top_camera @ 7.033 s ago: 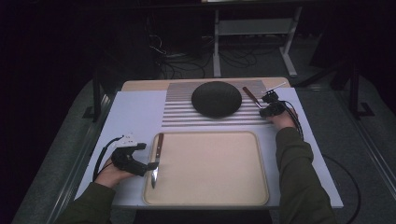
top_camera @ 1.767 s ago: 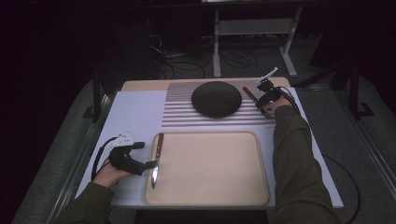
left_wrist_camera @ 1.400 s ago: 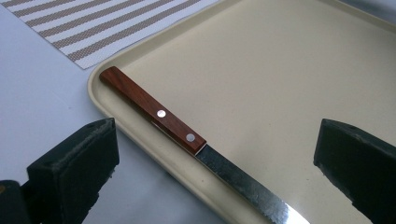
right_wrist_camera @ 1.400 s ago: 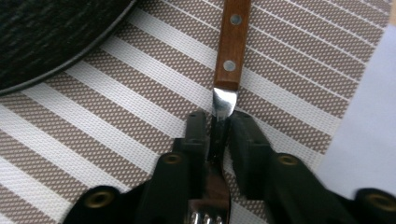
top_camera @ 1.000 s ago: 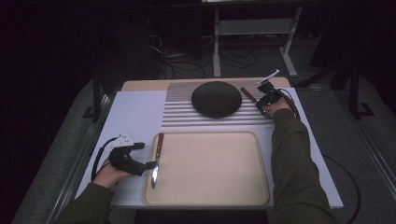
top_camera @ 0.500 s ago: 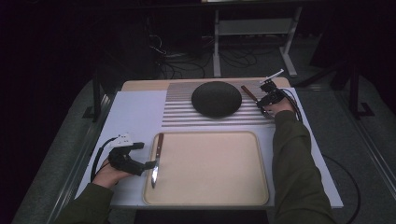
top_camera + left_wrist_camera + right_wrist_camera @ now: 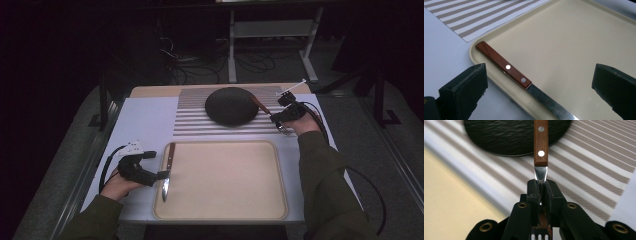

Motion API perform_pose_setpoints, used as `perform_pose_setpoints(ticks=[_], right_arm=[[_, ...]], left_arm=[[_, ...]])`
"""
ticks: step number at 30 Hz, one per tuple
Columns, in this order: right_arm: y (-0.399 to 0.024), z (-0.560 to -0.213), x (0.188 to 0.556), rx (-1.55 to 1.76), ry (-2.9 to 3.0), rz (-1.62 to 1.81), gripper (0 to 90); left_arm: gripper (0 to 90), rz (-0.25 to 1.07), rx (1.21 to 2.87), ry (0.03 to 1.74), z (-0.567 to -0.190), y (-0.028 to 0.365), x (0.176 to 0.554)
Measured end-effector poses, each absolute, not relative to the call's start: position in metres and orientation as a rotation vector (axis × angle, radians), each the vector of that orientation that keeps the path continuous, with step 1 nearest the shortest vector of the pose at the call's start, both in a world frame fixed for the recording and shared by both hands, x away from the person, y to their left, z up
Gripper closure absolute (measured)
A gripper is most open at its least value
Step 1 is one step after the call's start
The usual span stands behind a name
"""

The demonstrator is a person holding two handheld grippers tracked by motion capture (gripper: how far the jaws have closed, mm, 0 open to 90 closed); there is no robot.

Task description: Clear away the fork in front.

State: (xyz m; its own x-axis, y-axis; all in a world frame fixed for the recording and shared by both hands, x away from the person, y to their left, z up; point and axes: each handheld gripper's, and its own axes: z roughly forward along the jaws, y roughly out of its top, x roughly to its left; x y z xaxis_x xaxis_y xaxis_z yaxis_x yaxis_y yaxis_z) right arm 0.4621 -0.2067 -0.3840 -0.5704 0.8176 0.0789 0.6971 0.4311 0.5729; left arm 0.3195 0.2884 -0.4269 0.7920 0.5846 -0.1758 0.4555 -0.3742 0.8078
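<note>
My right gripper (image 7: 279,120) (image 7: 540,187) is shut on the metal neck of a wooden-handled fork (image 7: 261,106) (image 7: 540,140). The fork is held in the air, handle pointing at the black plate (image 7: 231,106) (image 7: 506,135) and tines back toward the hand. My left gripper (image 7: 159,175) (image 7: 540,75) rests open at the left edge of the cream tray (image 7: 220,143) (image 7: 574,37). A wooden-handled knife (image 7: 167,167) (image 7: 504,65) lies along the tray's left rim. It sits between the open jaws, and the pads are apart from it.
A striped placemat (image 7: 192,120) (image 7: 586,170) lies under the black plate at the back of the white table cover (image 7: 145,120). The person's right forearm (image 7: 320,170) reaches along the tray's right side. Cables trail from both grippers.
The right hand has lifted the fork and carried it nearer and leftward, to beside the black plate. The left hand and the knife have stayed put.
</note>
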Motion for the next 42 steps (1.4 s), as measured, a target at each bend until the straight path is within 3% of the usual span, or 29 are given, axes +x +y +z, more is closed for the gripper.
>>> perform_pose_setpoints(ticks=[17,42], right_arm=[[-0.166,-0.369,0.386,1.122,2.528,0.976,82.2],[-0.114,-0.391,0.331,0.998,2.581,1.151,82.2]], left_arm=[[0.0,0.098,2.028,0.701,-0.408,0.244,0.337],[0.0,0.001,1.99,0.688,-0.415,0.171,0.353]])
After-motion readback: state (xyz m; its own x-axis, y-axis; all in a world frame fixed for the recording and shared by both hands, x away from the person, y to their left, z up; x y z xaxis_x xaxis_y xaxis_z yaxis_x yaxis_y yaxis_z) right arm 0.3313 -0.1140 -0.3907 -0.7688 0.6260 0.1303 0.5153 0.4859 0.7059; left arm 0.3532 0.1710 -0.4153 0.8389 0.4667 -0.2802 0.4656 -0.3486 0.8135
